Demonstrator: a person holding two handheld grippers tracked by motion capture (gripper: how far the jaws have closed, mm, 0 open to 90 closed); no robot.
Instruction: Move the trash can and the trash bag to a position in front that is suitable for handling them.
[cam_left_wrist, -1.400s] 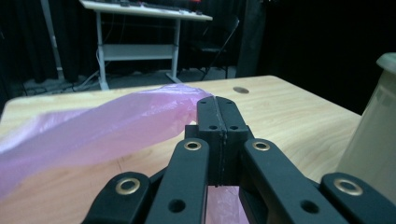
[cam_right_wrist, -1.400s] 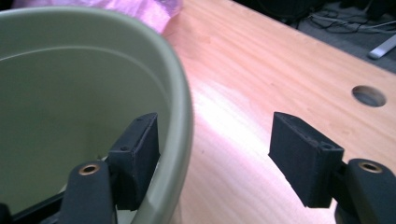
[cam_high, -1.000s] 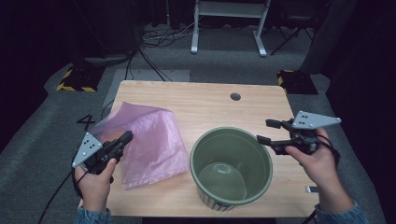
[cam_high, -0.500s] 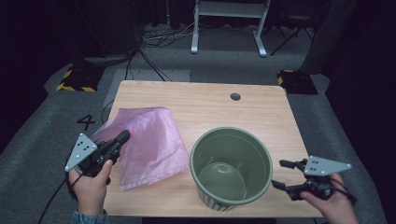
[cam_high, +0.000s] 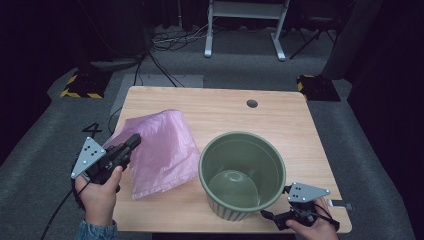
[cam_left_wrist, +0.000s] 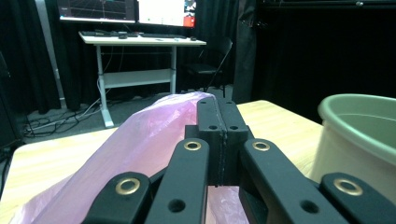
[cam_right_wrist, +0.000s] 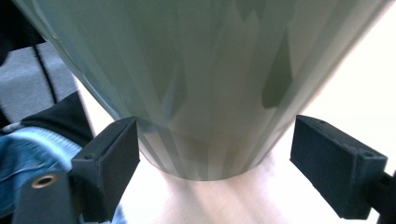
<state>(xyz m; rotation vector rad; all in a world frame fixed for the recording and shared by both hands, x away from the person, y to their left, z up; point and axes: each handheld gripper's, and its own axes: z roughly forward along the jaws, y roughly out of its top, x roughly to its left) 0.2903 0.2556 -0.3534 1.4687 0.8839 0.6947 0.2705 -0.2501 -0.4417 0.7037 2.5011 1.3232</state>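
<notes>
Now | left hand-held gripper clamped on pink bag | right hand-held gripper opening, straddling pot base

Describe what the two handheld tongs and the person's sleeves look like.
Both tongs, left and right, are black, each topped by a grey three-cornered plate with dark dots. The left one's linkage arms carry brass-coloured rivets, and a black cable trails from it. The left sleeve is blue denim.

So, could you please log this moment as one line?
left gripper: shut on pink plastic bag | right gripper: just opened, astride ribbed green plastic pot base
</notes>
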